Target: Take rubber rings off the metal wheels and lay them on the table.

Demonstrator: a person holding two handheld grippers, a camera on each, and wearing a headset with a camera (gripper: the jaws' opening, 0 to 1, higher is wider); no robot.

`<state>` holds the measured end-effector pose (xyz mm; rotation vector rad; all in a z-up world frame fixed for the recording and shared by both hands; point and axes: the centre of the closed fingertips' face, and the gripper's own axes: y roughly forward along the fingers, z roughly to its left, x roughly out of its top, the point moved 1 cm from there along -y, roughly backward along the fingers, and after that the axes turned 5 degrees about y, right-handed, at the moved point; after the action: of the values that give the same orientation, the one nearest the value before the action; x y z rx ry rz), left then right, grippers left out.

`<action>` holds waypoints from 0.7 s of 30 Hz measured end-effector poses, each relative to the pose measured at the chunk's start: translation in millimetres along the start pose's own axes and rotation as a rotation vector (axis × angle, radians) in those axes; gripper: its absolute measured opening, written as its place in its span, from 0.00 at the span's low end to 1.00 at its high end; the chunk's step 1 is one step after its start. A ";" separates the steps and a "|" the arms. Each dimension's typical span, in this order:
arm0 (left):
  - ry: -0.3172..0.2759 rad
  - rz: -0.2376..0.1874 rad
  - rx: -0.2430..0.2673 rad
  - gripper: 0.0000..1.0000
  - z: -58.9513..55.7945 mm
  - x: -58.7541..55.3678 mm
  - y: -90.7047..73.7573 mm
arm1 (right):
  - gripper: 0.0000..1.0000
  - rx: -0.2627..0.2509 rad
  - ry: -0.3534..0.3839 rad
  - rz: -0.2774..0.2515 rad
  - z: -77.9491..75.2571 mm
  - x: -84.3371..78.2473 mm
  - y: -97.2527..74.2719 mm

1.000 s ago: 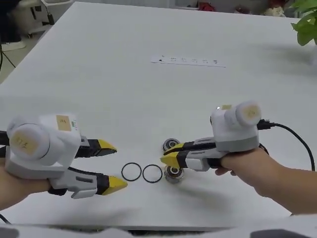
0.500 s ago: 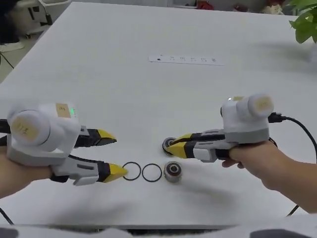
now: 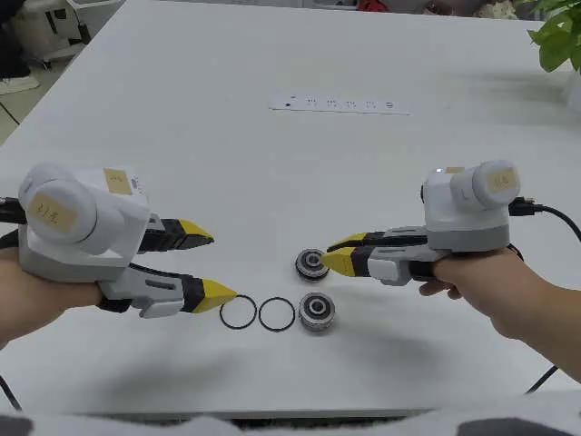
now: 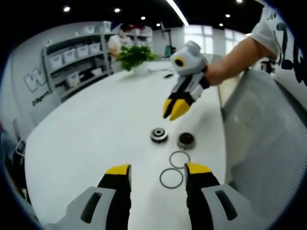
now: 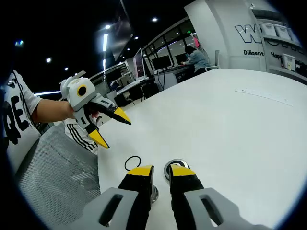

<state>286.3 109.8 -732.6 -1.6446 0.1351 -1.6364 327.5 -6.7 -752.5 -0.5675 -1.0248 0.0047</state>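
2 rubber rings (image 3: pixel 239 313) (image 3: pixel 277 314) lie flat on the white table (image 3: pixel 272 182), side by side and just apart, in a row that runs left to right across the person. The near wheel (image 3: pixel 317 310) closes that row just beside the right-hand ring. The far wheel (image 3: pixel 312 263) sits a little behind it.

Both metal wheels rest on a face with the axle hole pointing up. Being round, they have no long axis, and neither do the rings. Dark bands circle both wheels. These may be rings not yet removed, but the head view is too small to tell.

Handling, as a judgement:
- The rings look thin, soft and stretchy, and very light. They are likely to roll or snap back if pinched loosely.
- The wheels look dense, hard and smooth, so they could skate on the tabletop.
- The best hold on a wheel is across its rim with 1 gripper, while the other hooks a jaw tip under the ring's edge.

The left gripper (image 3: pixel 207 263) hovers with its jaws wide apart and empty, its lower tip just beside the left-hand ring. The right gripper (image 3: pixel 338 254) has its jaws drawn narrow, with a slim gap and nothing between them. Its tips are just beside the far wheel.
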 end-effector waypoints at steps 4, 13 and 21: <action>0.000 0.002 0.003 0.45 4.2 0.4 1.4 | 0.10 -0.011 0.001 -0.004 -4.4 0.5 -2.3; 0.004 0.009 0.002 0.45 9.9 1.2 7.1 | 0.10 -0.026 0.000 -0.004 -6.0 -0.8 -4.0; 0.008 0.015 -0.004 0.45 13.1 2.2 15.0 | 0.10 -0.039 -0.009 0.009 -10.2 -5.9 -5.0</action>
<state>304.8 104.3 -737.7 -1.6363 0.1539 -1.6328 331.3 -17.1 -758.9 -0.6081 -1.0327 -0.0045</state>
